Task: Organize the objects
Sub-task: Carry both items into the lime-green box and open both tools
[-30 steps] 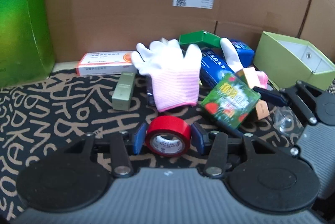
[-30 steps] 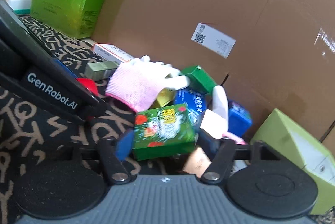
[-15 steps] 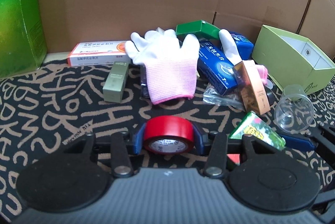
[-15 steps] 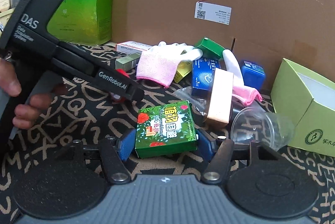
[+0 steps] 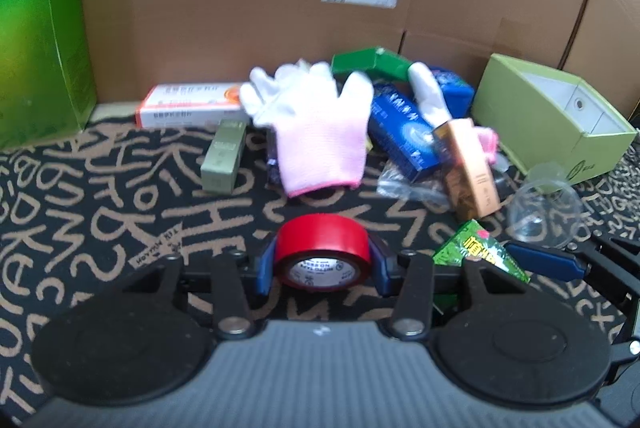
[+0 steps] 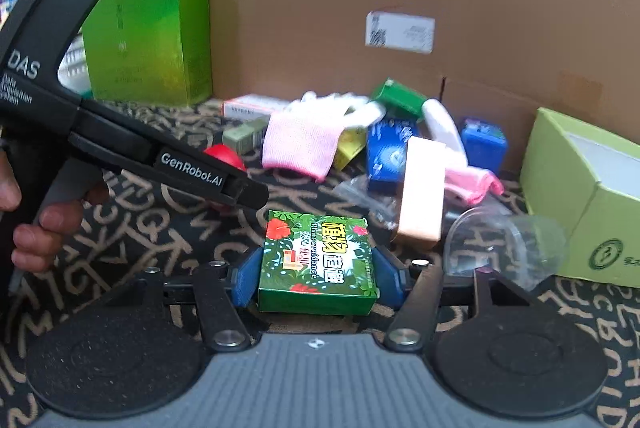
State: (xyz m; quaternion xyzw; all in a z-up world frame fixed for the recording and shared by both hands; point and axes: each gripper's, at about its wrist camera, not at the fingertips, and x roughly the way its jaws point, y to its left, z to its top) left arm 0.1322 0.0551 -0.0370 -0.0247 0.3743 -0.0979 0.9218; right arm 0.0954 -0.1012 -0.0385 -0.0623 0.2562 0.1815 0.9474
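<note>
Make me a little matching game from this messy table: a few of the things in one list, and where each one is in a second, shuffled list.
Things:
1. red tape roll
2. green floral box
3. clear plastic cup
4. pink-cuffed glove

Places:
A. lying on its side beside the open light-green box
B. clamped between the right gripper fingers
C. draped on the pile near the cardboard wall
D. clamped between the left gripper fingers

Pairs: 1-D, 2-B, 3-A, 4-C
</note>
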